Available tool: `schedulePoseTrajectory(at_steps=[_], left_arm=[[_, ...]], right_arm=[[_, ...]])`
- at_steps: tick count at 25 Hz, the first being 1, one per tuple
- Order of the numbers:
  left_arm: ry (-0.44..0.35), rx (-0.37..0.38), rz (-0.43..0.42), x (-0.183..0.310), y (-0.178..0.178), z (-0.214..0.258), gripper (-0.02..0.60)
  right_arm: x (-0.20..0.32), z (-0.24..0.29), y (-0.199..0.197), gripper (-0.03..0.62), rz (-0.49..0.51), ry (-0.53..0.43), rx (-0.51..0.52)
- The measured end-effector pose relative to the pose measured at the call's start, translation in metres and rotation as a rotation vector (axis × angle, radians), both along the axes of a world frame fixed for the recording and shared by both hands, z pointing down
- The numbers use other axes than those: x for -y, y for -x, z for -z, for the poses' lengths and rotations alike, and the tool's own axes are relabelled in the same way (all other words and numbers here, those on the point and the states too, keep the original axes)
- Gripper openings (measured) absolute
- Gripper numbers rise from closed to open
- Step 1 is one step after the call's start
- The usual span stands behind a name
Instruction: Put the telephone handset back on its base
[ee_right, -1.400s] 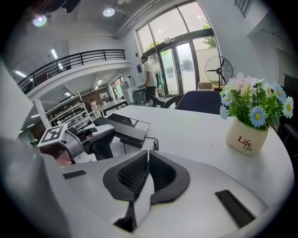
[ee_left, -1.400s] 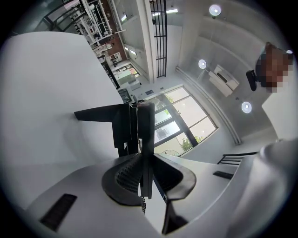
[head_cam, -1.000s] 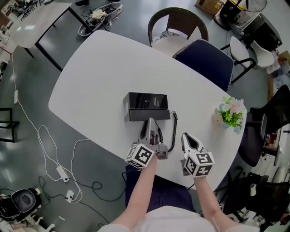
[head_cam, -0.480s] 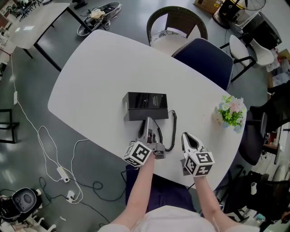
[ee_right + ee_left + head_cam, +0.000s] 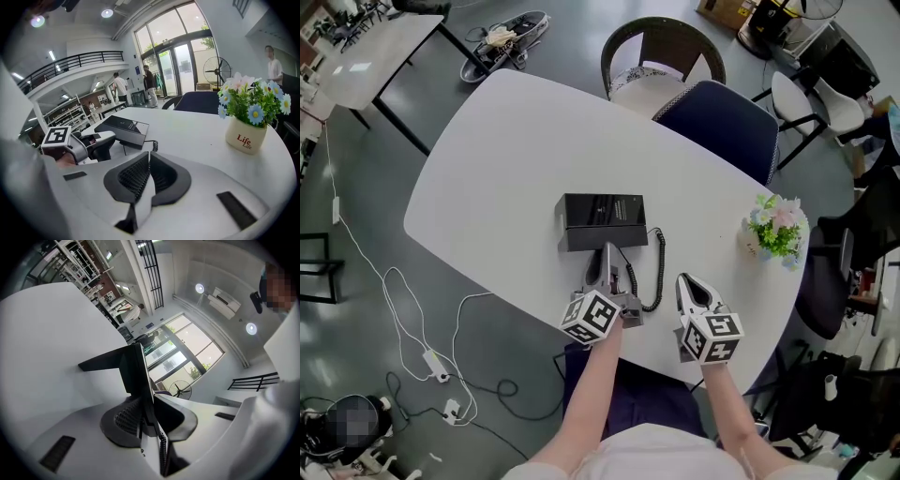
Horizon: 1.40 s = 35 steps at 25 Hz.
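Left claw (image 5: 607, 259) holds the handset (image 5: 142, 401) edge-on between narrow jaws. The base (image 5: 602, 220) lies at its 12 o'clock on the table (image 5: 487, 159), close but apart. The cord (image 5: 657, 272) runs slack at the claw's 3 o'clock. Right claw (image 5: 687, 284) is closed on nothing, at 3 o'clock from the left.

Assessment: handset in transit, not yet seated.

To do this well, I advance toward 12 o'clock and turn the handset flat, parallel to the base. I lower it until it bears along its whole length, and only then let go.

Risk: the cord may get trapped under the handset, so I keep it out at 3 o'clock.
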<state>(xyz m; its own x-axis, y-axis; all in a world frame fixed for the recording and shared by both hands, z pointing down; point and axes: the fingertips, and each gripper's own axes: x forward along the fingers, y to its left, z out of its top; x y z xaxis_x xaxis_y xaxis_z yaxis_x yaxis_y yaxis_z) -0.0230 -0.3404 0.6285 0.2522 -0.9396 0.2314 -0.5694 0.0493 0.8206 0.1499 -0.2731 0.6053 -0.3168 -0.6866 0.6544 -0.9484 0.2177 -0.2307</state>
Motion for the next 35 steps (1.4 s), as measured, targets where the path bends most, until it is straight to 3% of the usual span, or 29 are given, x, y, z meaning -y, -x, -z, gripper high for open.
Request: schedulePoseTrajectory(at_steps=[9,19,24,35], left_arm=[[0.019,0.052,-0.04,0.002,0.0,-0.003,0.091],[0.086,0.019,-0.095,0.002,-0.001,-0.002,0.094],[0.106,-0.01,-0.14,-0.006,-0.005,0.001,0.183],[0.174,0.007,-0.139,-0.046,0.021,0.008,0.183]], right_arm=[[-0.004,0.0,-0.002,0.035,-0.013,-0.005,0.004],[-0.004,0.013,0.006,0.035,-0.018,-0.034,0.027],[-0.006,0.018,0.006,0.035,-0.037,-0.05,0.044],[-0.006,0.039,0.007,0.035,-0.077,-0.106,0.074]])
